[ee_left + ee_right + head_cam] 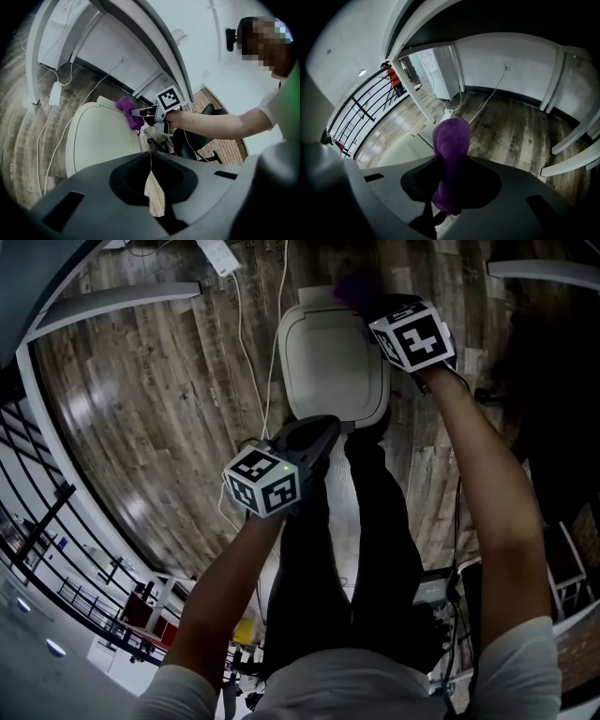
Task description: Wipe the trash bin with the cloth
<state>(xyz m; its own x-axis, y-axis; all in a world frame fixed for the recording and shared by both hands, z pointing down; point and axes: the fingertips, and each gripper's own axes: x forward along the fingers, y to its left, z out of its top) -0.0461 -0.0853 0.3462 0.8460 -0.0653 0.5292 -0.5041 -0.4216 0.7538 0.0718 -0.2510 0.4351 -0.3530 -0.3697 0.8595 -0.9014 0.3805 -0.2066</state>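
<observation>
nearest the person, the left tongs (322,430) are closed together and empty, held over the near edge of the pale trash bin (333,362), which stands on the wooden floor (169,381) with its lid down. further out, the right tongs (373,304) are clamped on the purple cloth (451,140), bunched at the lid's far right corner; whether the cloth touches the lid is unclear
</observation>
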